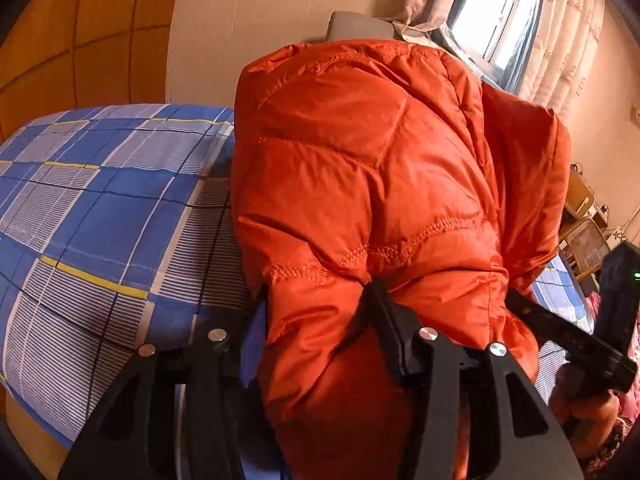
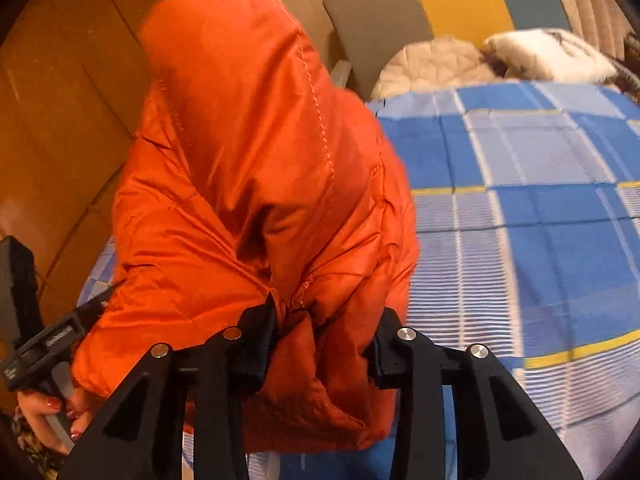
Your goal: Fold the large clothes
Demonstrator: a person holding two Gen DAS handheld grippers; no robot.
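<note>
Two grippers share one load: the orange down jacket [image 1: 380, 184], a puffy quilted garment, hangs bunched between them above the bed [image 1: 100, 208] with its blue checked sheet. In the left wrist view the left gripper [image 1: 320, 320] has a thick wad of the jacket's edge between its jaws; one finger is buried in the fabric and the other is largely hidden behind it, so the jaws stand partly apart around the padding and appear to pinch it. In the right wrist view the right gripper [image 2: 324, 320] likewise clamps a gathered fold, jaws part-way closed with orange cloth bulging out between and below the fingers [image 2: 260, 336]. Each view also catches the other gripper off to one side, with the person's hand [image 2: 52, 412] on its handle. Most of the jacket is lifted and crumpled rather than spread, so the step in hand looks like carrying or repositioning the garment over the bed before any real fold is made; the folding itself seems barely begun. The next move probably calls for drawing the two grips apart to stretch the edge taut, then lowering the jacket flat onto the open sheet. Slippery shell fabric and springy filling could slide out of a loose pinch, so both holds need to stay firm. A pale garment and pillow [image 2: 548, 56] lie at the bed's far end, well apart.
</note>
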